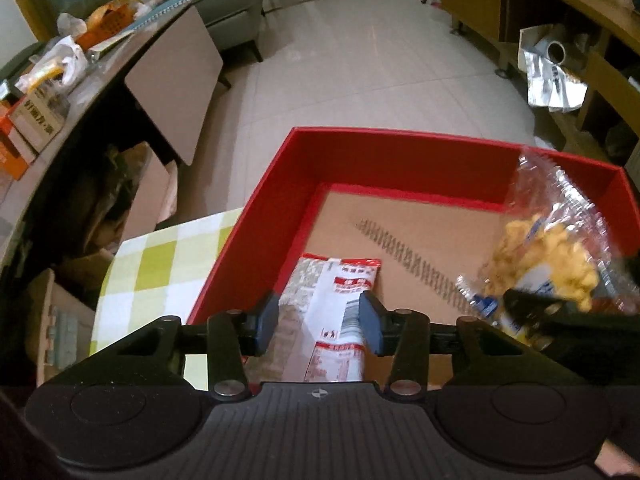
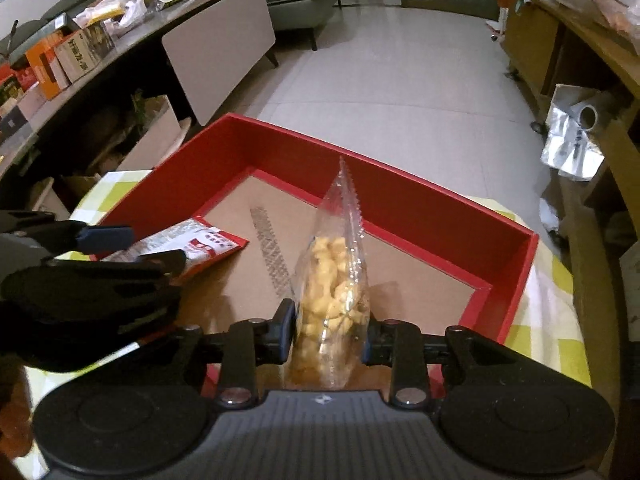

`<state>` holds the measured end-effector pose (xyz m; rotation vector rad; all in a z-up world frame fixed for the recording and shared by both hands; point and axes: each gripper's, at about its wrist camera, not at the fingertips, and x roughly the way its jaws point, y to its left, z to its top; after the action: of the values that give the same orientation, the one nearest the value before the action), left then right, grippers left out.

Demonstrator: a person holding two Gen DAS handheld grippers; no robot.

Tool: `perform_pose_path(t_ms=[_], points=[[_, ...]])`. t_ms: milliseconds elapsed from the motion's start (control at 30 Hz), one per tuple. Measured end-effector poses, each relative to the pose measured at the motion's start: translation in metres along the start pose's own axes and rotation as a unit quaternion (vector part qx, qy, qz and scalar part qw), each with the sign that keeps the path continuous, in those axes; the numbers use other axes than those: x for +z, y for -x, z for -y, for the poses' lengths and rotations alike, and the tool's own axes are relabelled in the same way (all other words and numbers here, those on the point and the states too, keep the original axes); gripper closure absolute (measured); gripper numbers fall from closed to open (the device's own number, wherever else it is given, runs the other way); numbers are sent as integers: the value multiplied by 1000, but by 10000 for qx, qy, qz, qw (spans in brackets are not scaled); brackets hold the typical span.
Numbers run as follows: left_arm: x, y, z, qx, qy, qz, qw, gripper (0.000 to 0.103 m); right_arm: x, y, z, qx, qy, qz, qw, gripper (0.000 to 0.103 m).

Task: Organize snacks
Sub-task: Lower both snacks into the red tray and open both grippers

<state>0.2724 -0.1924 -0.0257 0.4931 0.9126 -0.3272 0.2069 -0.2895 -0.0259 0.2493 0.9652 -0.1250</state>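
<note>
A red box [image 1: 256, 216] with a brown cardboard floor stands on a green-checked tablecloth [image 1: 160, 256]; it also shows in the right wrist view [image 2: 512, 280]. A red-and-white snack packet [image 1: 336, 296] lies in the box's near left corner. My left gripper [image 1: 318, 320] is open above it, its blue pads on either side of the packet and apart from it. My right gripper [image 2: 326, 332] is shut on a clear bag of yellow puffed snacks [image 2: 332, 276], held upright over the box floor. The bag [image 1: 552, 256] and packet [image 2: 192, 244] show in both views.
A long dark counter [image 2: 132, 48] with boxes and bags runs along the left. Cardboard boxes [image 1: 148, 192] stand under it. A wooden shelf unit [image 2: 600, 128] with a foil bag [image 2: 568, 144] stands on the right. Tiled floor [image 1: 360, 64] lies beyond the box.
</note>
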Motion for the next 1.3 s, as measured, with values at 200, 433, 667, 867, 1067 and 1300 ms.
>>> perform_pose_path(t_ms=[200, 433, 667, 867, 1067, 1300], points=[[-12, 6, -2, 20, -55, -68, 10000, 42, -3, -4, 0, -204, 186, -65, 9996, 46], [-28, 14, 1, -121, -78, -250, 9996, 40, -5, -6, -4, -290, 397, -108, 9987, 43], [-29, 13, -1, -316, 18, -463, 9984, 42, -3, -6, -7, -216, 393, -153, 9989, 39], [-14, -9, 6, 206, -25, -442, 9988, 54, -1, -4, -7, -292, 335, -13, 9990, 30], [-14, -2, -12, 213, 301, -250, 9990, 18, 3, 4, -12, -450, 436, 89, 9980, 22], [-23, 28, -40, -152, 765, -217, 9967, 17, 10, 33, -19, -727, 577, 504, 9944, 15]])
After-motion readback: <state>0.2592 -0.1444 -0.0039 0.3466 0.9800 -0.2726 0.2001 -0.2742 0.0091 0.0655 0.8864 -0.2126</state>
